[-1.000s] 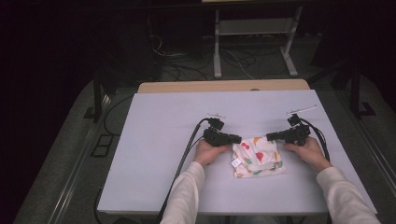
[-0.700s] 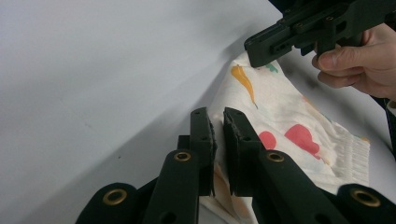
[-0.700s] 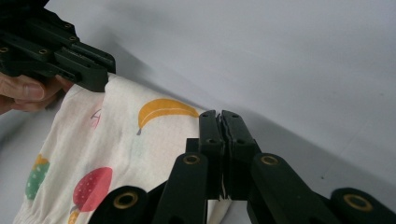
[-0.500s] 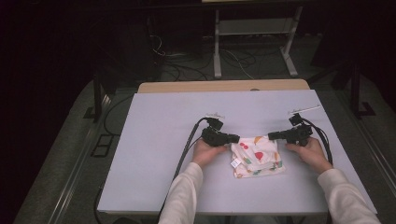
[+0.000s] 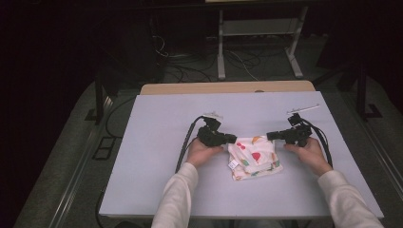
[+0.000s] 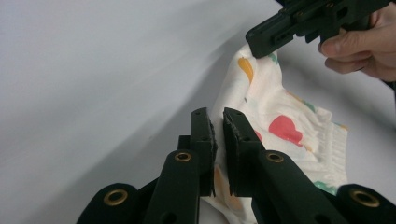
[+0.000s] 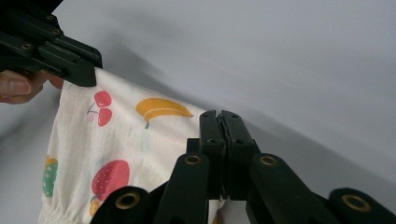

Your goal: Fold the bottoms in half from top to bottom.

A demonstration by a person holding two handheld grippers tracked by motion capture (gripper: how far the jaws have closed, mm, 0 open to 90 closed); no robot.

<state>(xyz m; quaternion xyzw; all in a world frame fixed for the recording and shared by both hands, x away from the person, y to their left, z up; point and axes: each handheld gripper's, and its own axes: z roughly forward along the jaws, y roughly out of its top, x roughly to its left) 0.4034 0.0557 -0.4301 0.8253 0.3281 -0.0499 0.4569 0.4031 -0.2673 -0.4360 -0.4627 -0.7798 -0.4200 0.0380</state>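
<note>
I have both upper corners of the fruit-print cloth (image 5: 253, 156) pinched, one in each tool, so the pick-up is done; what is left, as I judge it, is to lift it clear and spread or fold it. Most of the cloth lies on the table (image 5: 142, 142) just in front of me, near the middle and a little right, bunched at its near edge with a small tag at the near-left corner.

My left tool (image 6: 218, 128) is clenched on the left corner — its jaws have just been closing, with fabric between them. The right tool (image 7: 220, 122) is clamped tight on the right corner; the fabric there is so thin I can barely make it out between the jaws.

Both hands lie low, forearms reaching forward from the near edge, tools pointing inward toward each other — the top hem stretched between them.
</note>
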